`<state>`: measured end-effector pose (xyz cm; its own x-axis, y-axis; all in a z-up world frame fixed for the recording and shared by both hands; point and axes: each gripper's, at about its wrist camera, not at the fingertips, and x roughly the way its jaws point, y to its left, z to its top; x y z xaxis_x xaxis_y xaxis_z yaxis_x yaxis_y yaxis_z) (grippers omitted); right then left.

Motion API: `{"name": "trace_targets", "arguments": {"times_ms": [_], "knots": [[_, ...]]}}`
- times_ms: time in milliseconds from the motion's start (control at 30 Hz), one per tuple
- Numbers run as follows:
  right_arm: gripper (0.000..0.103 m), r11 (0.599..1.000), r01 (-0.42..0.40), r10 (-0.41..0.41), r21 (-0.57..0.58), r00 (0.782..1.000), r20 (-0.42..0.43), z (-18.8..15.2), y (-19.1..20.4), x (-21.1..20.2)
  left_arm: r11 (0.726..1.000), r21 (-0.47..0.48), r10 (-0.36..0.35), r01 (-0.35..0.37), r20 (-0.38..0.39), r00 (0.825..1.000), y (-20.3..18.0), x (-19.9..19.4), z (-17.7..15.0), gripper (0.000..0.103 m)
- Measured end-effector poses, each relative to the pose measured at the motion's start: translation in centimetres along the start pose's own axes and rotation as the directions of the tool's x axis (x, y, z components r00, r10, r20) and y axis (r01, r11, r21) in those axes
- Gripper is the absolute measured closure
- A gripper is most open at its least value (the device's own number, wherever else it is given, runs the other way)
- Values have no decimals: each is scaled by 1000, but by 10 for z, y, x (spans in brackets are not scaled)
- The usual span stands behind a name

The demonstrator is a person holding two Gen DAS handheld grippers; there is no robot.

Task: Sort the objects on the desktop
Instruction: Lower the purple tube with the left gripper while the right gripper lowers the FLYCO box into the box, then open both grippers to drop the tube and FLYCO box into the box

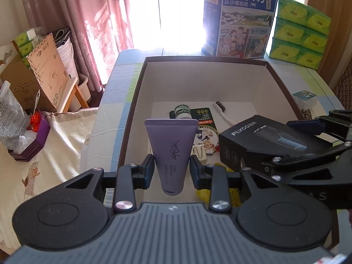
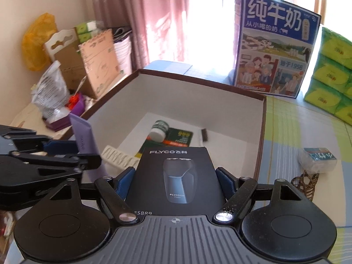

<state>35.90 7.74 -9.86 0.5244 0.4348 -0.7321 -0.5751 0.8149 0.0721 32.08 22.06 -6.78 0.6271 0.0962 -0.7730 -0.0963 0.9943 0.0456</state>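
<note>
My left gripper (image 1: 172,167) is shut on a purple tube (image 1: 171,151), held upright over the near end of the open brown box (image 1: 132,101). My right gripper (image 2: 175,177) is shut on a black FLYCO shaver box (image 2: 173,176), held over the same box's near right side; it also shows in the left wrist view (image 1: 259,145). The purple tube shows at the left of the right wrist view (image 2: 84,140). Inside the box lie a small green-and-white bottle (image 1: 182,111), a green card (image 1: 203,114), a small brush (image 1: 221,107) and a white ribbed piece (image 2: 118,156).
A blue milk carton (image 1: 239,19) and stacked green tissue packs (image 1: 301,30) stand behind the box. A small wrapped packet (image 2: 318,159) and a wicker item (image 2: 305,183) lie on the table right of the box. Cardboard boxes and bags (image 1: 39,70) crowd the left.
</note>
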Motion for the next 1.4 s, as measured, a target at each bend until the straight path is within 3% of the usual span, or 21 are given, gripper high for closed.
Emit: {"name": "trace_targets", "arguments": {"times_ms": [100,200,367,700,933,1400], "knots": [[27,1000,17,-17,16,999,30,-3,-2,8,1000,9,-10,10,-11,1000,3,7,1,74],[26,999,39,-37,-38,997,63,-4,3,7,1000,21,-18,19,-27,999,3,15,2,74],[19,1000,11,-9,-29,998,57,0,-3,3,999,32,-34,35,-50,998,5,25,0,74],[18,1000,-3,3,-12,1000,31,0,-8,2,997,53,-46,49,-54,997,2,34,1,73],[17,999,-33,33,-15,999,23,0,-9,-4,997,64,-40,43,-51,998,3,28,-1,56],[14,996,-86,85,-24,996,-15,-11,-4,-31,998,18,-65,67,-75,995,2,1,-17,44]]}}
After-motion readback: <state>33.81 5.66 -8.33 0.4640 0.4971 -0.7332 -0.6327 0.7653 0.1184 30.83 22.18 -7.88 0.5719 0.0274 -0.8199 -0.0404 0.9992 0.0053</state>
